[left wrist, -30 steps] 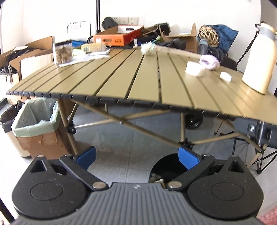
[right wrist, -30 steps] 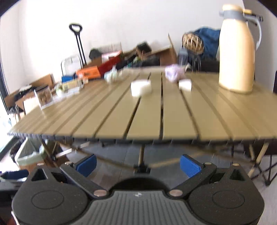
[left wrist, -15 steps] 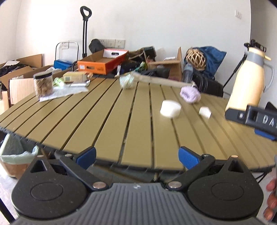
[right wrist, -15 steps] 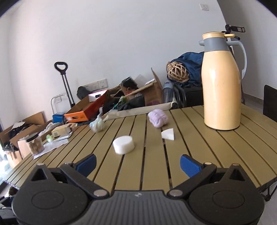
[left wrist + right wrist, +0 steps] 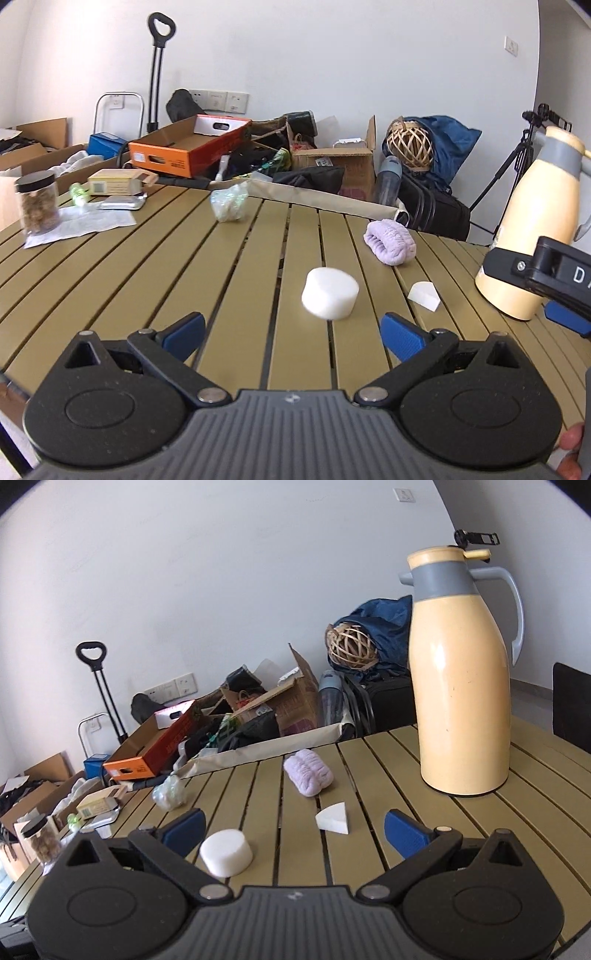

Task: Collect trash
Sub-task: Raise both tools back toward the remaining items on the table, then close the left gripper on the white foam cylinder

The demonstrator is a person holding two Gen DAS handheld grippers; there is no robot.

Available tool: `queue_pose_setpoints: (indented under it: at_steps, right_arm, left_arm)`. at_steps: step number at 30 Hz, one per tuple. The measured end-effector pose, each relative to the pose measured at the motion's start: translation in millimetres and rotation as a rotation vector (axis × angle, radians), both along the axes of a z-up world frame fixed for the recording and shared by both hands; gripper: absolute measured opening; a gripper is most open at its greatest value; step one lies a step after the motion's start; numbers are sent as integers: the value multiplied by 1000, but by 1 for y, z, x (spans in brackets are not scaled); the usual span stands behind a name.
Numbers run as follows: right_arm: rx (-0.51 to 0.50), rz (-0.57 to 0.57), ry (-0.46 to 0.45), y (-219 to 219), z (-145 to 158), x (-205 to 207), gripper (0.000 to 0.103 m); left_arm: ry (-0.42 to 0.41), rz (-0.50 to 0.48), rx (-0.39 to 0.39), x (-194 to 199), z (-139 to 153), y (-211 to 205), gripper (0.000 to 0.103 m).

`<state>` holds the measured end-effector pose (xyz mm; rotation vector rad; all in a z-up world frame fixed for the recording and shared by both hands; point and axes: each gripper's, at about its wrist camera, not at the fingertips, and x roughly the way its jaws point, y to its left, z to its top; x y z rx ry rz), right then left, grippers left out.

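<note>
A white foam cylinder (image 5: 330,297) (image 5: 226,852) lies on the slatted olive table (image 5: 147,280), just ahead of my left gripper (image 5: 293,334), which is open and holds nothing. A white foam wedge (image 5: 424,294) (image 5: 332,818) lies to its right, a short way in front of my open, empty right gripper (image 5: 294,830). A lilac fuzzy wad (image 5: 390,241) (image 5: 309,771) sits farther back. A crumpled clear plastic wrapper (image 5: 228,202) (image 5: 169,792) rests near the table's far edge. In the left wrist view the right gripper's body shows at the right edge.
A tall cream thermos jug (image 5: 461,679) (image 5: 537,236) stands at the right of the table (image 5: 406,768). At the far left are a jar of nuts (image 5: 37,205), a paper sheet (image 5: 81,225) and a small carton (image 5: 116,181). Boxes, bags and a hand cart crowd the floor behind.
Both grippers have risen from below the table edge to above its top and moved forward over it. The foam pieces now lie close ahead. Both stayed open.
</note>
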<state>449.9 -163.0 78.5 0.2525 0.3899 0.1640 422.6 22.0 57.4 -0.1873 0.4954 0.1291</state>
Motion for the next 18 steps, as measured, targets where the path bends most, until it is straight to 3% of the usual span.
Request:
queue_pose_setpoints:
  at_steps: [6,18]
  right_arm:
    - [46,-8,33,-11,-16,36,103]
    - [53,-65,24,-21,-14,92,103]
  left_arm:
    - [39,-40,12,49,-10,-9,103]
    - [81,-59,59,121,-33,-20,103]
